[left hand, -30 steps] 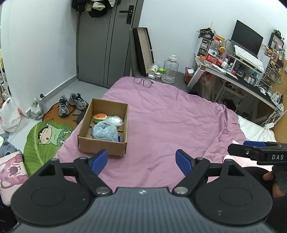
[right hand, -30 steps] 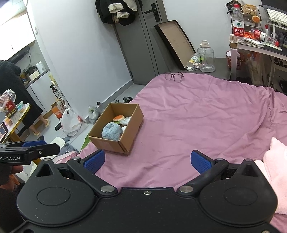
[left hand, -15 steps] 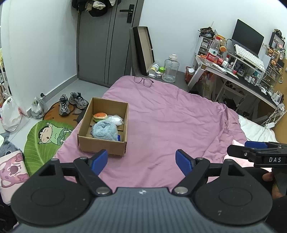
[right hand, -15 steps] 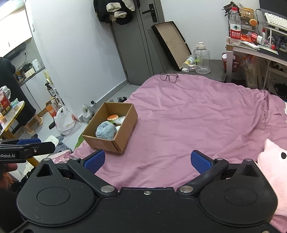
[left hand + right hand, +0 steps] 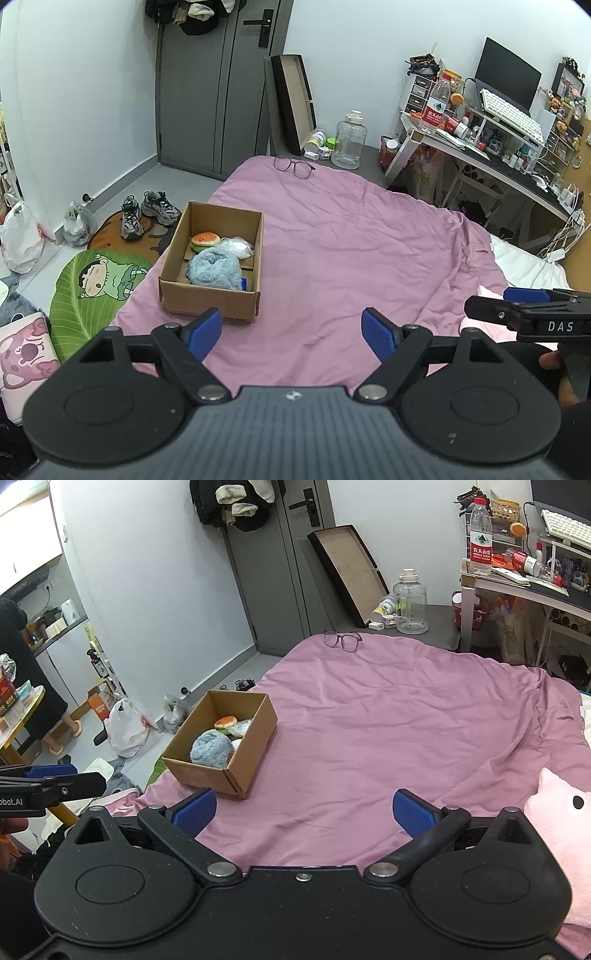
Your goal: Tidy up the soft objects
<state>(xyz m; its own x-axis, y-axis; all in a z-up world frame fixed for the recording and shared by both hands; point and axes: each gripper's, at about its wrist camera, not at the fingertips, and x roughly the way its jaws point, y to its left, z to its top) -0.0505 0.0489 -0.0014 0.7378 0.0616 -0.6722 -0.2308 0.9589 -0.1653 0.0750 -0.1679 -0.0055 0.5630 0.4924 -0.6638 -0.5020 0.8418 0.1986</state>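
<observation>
A cardboard box (image 5: 207, 301) sits on the pink bedsheet (image 5: 351, 236) near the bed's left edge. It holds a fluffy blue plush (image 5: 214, 271), a burger-shaped toy (image 5: 205, 240) and a clear plastic bag (image 5: 236, 246). The box also shows in the right wrist view (image 5: 236, 771). A pink plush toy (image 5: 554, 830) lies on the bed at the right, beside my right gripper. My left gripper (image 5: 291, 330) is open and empty, just short of the box. My right gripper (image 5: 303, 810) is open and empty above the sheet.
Glasses (image 5: 293, 166) lie at the bed's far edge. A water jug (image 5: 349, 140) and a leaning tray (image 5: 291, 103) stand beyond. A cluttered desk (image 5: 498, 147) is at the right. Shoes (image 5: 147, 212), bags and mats lie on the floor at the left.
The right wrist view has shifted, so more of the pink plush toy shows at its right edge. The left view is nearly unchanged. Both grippers stay open.
</observation>
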